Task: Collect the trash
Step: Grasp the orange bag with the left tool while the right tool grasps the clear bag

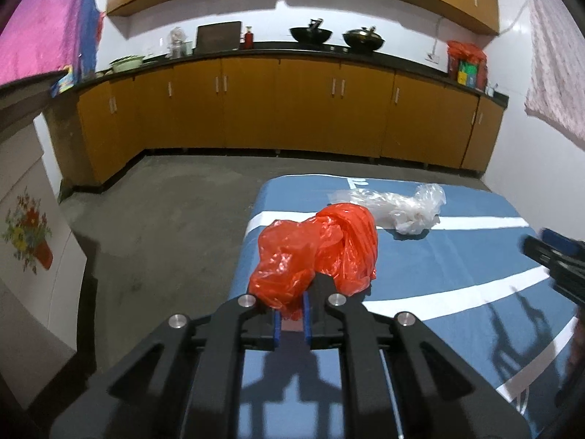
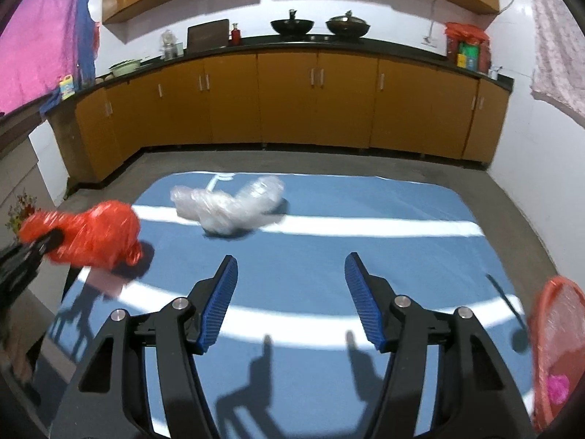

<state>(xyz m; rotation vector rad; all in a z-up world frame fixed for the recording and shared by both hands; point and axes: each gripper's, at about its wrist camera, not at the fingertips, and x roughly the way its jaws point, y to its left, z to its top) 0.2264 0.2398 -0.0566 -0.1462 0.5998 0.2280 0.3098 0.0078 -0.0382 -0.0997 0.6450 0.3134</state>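
Note:
My left gripper [image 1: 292, 311] is shut on a crumpled red plastic bag [image 1: 314, 252] and holds it above the left part of the blue table [image 1: 457, 263]. The bag also shows in the right wrist view [image 2: 95, 234], lifted off the cloth, with the left gripper [image 2: 47, 241] at its left end. A crumpled clear plastic bag [image 1: 398, 206] lies further back on the table; it also shows in the right wrist view [image 2: 230, 205]. My right gripper [image 2: 290, 300] is open and empty above the table's middle. It shows at the right edge of the left wrist view [image 1: 555, 263].
An orange mesh basket [image 2: 555, 351] with something pink inside stands at the table's right front edge [image 2: 504, 292]. A small pinkish paper [image 2: 106, 281] lies under the red bag. Wooden cabinets [image 2: 292, 98] and a countertop with woks line the far wall. Concrete floor surrounds the table.

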